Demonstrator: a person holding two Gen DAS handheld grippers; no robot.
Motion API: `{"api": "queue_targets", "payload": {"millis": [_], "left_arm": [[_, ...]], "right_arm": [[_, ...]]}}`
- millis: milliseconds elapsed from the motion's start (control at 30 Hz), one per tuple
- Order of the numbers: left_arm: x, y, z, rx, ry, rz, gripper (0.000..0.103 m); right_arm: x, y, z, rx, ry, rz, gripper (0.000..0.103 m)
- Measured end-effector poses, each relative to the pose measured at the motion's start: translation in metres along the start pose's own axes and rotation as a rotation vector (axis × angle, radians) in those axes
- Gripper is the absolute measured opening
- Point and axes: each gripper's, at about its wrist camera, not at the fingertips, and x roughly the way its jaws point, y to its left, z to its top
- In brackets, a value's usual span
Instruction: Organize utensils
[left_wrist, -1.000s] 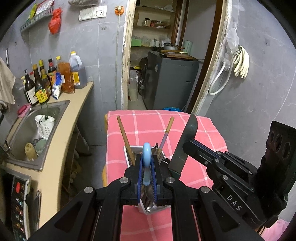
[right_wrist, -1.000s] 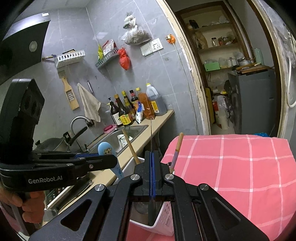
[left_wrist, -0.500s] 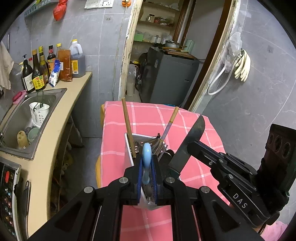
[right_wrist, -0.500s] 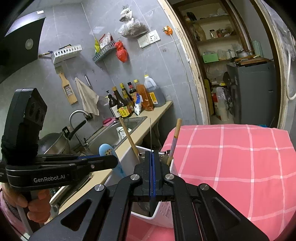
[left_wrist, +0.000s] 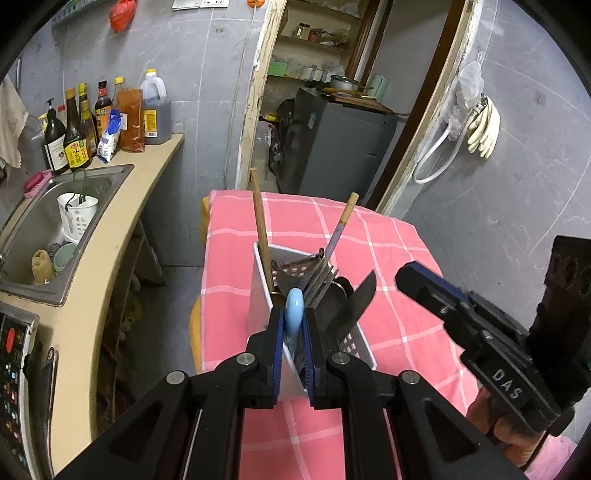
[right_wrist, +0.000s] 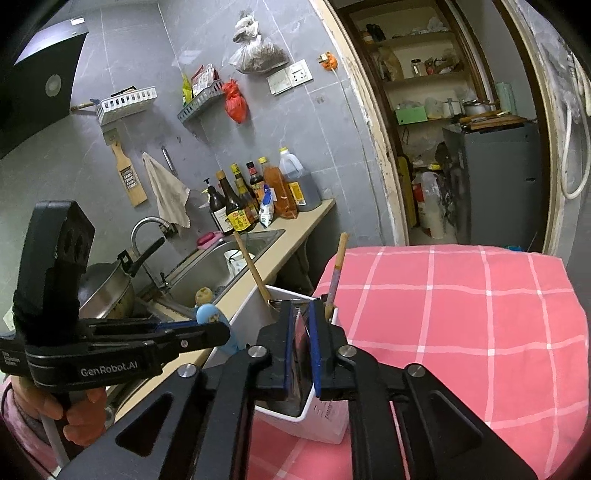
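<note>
Standing on a bench (left_wrist: 388, 240) covered in pink checked cloth, a white utensil holder (left_wrist: 258, 291) served as the landmark for both hands. The left hand-held gripper (left_wrist: 294, 332) hovered directly over the near edge of the holder, its blue pads clamped on the pale blue handle of a spoon (left_wrist: 294, 306). That spoon's long axis ran almost straight down into the holder, its bowl hidden below the pads. To the right of the holder, the right hand-held gripper (left_wrist: 410, 280) pointed toward it; from its own camera the right hand-held gripper (right_wrist: 300, 347) showed jaws opening, with the dark knife (left_wrist: 356, 304) between the pads, which no longer seemed to press on it. The knife leaned in the holder, blade tip up and tilted to the right of the spoon. A wooden chopstick (left_wrist: 260, 229) rose from the far left corner of the holder, and a second stick (left_wrist: 341, 225) leaned out to the far right. By judgement, the left hand was nearer the next release, needing only to lower the spoon straight down.

Metal forks and a slotted tool inside the holder overlapped and were hard to separate. The holder's base and near wall were hidden behind the left gripper's body.
</note>
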Motion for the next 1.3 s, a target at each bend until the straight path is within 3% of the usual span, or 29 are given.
{"api": "queue_targets", "payload": {"millis": [167,300,400,467,600,867,1033,1300], "left_arm": [[-0.001,-0.002,-0.004,0.006,0.001,-0.003,0.010],[-0.003,-0.003,-0.006,0.009,-0.008,-0.012,0.013],[-0.006,-0.003,-0.007,0.012,-0.026,-0.010,0.028],[-0.010,-0.005,-0.008,0.017,-0.049,-0.010,0.044],[-0.018,-0.011,-0.012,0.020,-0.097,-0.007,0.052],[-0.040,-0.021,-0.029,-0.024,-0.237,0.017,0.082],[-0.055,-0.032,-0.046,-0.033,-0.312,0.043,0.095],[-0.073,-0.056,-0.078,-0.016,-0.372,0.075,0.097]], "right_arm": [[-0.013,0.002,0.001,0.007,-0.030,-0.029,0.028],[-0.022,0.001,0.002,0.012,-0.048,-0.058,0.031],[-0.030,-0.002,0.001,0.026,-0.062,-0.078,0.036],[-0.036,-0.004,0.001,0.031,-0.070,-0.090,0.037],[-0.049,-0.009,0.001,0.037,-0.092,-0.115,0.043],[-0.084,-0.021,-0.002,0.037,-0.136,-0.196,0.065],[-0.109,-0.026,-0.008,0.018,-0.147,-0.251,0.081],[-0.155,-0.025,-0.021,-0.029,-0.178,-0.316,0.096]]}}
